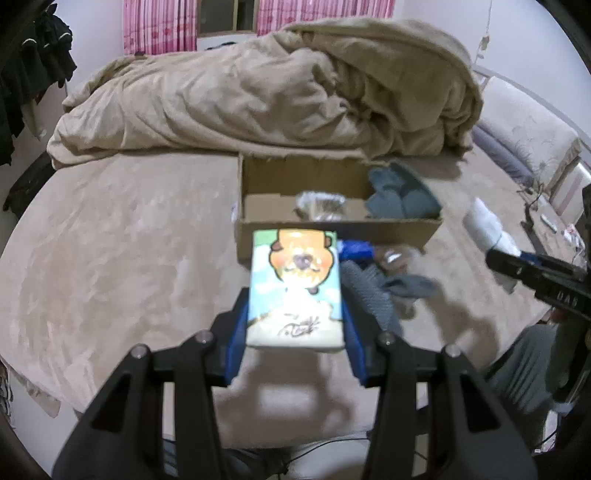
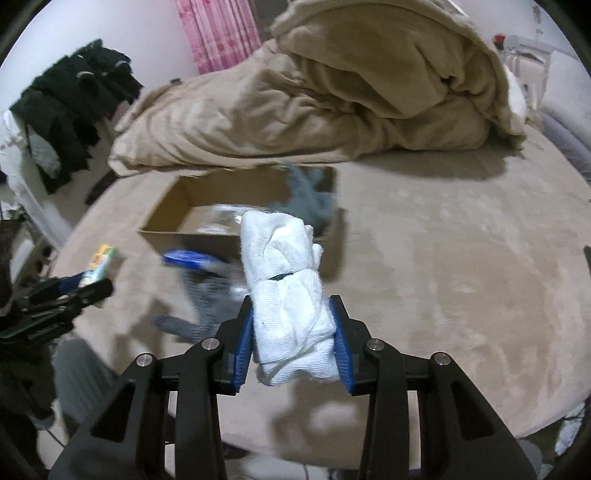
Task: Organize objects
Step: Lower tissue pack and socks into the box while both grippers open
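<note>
My left gripper [image 1: 295, 325] is shut on a tissue pack [image 1: 295, 288] printed with a cartoon bear, held above the bed in front of an open cardboard box [image 1: 332, 230]. My right gripper [image 2: 293, 332] is shut on a rolled white cloth [image 2: 288, 288], held near the box [image 2: 192, 236]. The box holds a grey-blue garment [image 1: 400, 195] and a clear plastic bag [image 1: 321, 205]. A blue packet [image 2: 188, 256] and grey gloves [image 2: 210, 299] lie on the bed by the box's front. The right gripper [image 1: 535, 273] shows in the left view, the left gripper [image 2: 74, 291] in the right view.
A bunched beige duvet [image 1: 258, 92] lies behind the box on the beige bed sheet [image 1: 110, 240]. Dark clothes [image 2: 74, 96] hang at the left. Pink curtains [image 1: 159, 26] hang behind. A padded headboard [image 1: 524, 122] stands at the right.
</note>
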{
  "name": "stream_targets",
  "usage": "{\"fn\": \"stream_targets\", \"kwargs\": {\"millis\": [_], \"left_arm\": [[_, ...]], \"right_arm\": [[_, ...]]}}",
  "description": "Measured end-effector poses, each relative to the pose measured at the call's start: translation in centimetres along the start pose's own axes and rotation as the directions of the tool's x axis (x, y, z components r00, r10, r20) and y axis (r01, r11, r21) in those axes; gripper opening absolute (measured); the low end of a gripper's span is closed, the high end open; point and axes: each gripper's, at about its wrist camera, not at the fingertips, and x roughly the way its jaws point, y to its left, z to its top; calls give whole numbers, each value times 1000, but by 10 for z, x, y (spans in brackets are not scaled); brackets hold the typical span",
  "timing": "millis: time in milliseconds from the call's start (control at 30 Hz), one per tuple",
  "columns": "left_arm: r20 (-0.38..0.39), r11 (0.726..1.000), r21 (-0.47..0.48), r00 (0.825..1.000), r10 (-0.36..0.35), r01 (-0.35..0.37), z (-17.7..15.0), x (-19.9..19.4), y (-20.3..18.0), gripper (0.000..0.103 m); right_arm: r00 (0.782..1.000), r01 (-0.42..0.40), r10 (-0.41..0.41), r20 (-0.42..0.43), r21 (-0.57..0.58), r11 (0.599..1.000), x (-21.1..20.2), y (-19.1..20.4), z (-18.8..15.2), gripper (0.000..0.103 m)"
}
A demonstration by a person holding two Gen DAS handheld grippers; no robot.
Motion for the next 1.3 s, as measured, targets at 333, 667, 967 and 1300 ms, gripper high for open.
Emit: {"fn": "stream_targets", "kwargs": {"millis": [333, 667, 967, 1300], "left_arm": [[89, 999, -5, 995, -50, 51, 28, -31, -5, 47], [162, 997, -23, 984, -70, 75, 74, -47, 3, 47], [169, 996, -30, 983, -74, 80, 106, -11, 14, 47], [52, 994, -41, 994, -101, 103, 105, 82, 21, 47]], "right_arm": [[991, -93, 99, 88, -72, 993, -44, 47, 31, 40], [978, -124, 140, 156, -107, 986, -52, 67, 71, 40], [978, -89, 107, 176, -108, 990, -24, 63, 102, 40], [995, -63, 66, 71, -44, 997, 62, 38, 109, 40]]}}
